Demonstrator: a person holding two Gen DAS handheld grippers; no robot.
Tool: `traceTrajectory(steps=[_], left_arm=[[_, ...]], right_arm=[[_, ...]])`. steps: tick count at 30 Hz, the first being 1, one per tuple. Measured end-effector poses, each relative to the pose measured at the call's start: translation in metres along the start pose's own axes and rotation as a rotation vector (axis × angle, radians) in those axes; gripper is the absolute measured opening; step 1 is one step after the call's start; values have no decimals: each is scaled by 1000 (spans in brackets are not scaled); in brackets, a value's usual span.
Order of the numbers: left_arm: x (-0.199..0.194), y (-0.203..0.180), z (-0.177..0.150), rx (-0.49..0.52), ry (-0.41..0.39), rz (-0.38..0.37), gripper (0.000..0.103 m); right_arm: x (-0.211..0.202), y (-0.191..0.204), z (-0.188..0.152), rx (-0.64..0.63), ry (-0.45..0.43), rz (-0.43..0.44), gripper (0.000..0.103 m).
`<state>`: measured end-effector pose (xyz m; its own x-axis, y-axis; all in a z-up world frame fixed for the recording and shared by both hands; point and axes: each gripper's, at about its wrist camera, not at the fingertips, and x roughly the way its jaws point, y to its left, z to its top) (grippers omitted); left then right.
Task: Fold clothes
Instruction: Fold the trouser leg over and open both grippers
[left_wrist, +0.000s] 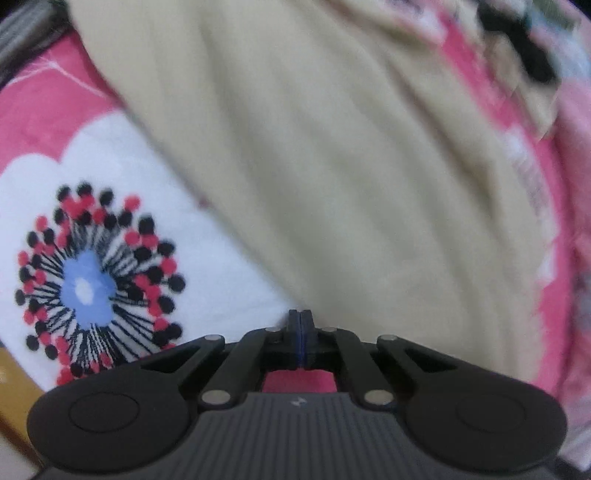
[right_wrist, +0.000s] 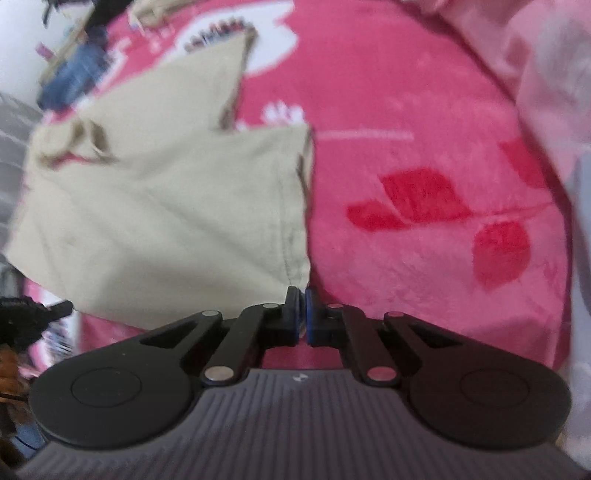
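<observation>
Left gripper (left_wrist: 301, 325): pinching edge of one beige cotton garment (left_wrist: 332, 166) | right gripper (right_wrist: 302, 317): clamped on its hemmed corner | one pink floral fleece blanket (right_wrist: 424, 147) beneath

Work surface: pink fleece blanket (right_wrist: 424, 122) with red leaf print and a large white flower motif (left_wrist: 92, 236), black and red dots around a blue centre. Yellow-brown edge (left_wrist: 14, 373) at lower left. Lighting soft, even.
</observation>
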<state>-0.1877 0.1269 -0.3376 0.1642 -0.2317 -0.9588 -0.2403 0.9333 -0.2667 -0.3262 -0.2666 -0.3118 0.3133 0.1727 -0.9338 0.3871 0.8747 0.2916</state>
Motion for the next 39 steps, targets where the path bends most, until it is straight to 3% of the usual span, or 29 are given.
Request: traceTrajectory(steps=[3,7,12,17,21,24,27,29,33,36,39], left_arm=[[-13,-2,-1,90,-20,3,4],[-47,21,10,70,-83,4,11],[-61,63,59,-54,-211,82,29],[-32,87,98,-66,-169,175,26],[-31,76,101,32,-140,216,26],[-36,73,108,83,-118,210,25],[-56,78,119,107,-140,159,24],[-71,79,131,130,-167,121,26],[-75,62,157,222,-190,-14,27],[-57,20,166,373,-185,-90,27],[-44,-30,159,495,-203,-160,27]], right_arm=[[5,13,0,-118,13,-75,3],[-6,9,7,-178,22,-183,6],[-27,-11,26,-54,-27,-62,7],[-22,13,35,-103,-76,-86,8],[-27,56,43,-246,-180,-75,9],[-10,87,58,-331,-180,-97,9],[-3,94,85,-252,-214,-87,13],[2,83,108,-112,-241,-53,30],[22,55,158,173,-289,41,39],[46,42,193,262,-311,44,45],[72,34,215,286,-278,52,51]])
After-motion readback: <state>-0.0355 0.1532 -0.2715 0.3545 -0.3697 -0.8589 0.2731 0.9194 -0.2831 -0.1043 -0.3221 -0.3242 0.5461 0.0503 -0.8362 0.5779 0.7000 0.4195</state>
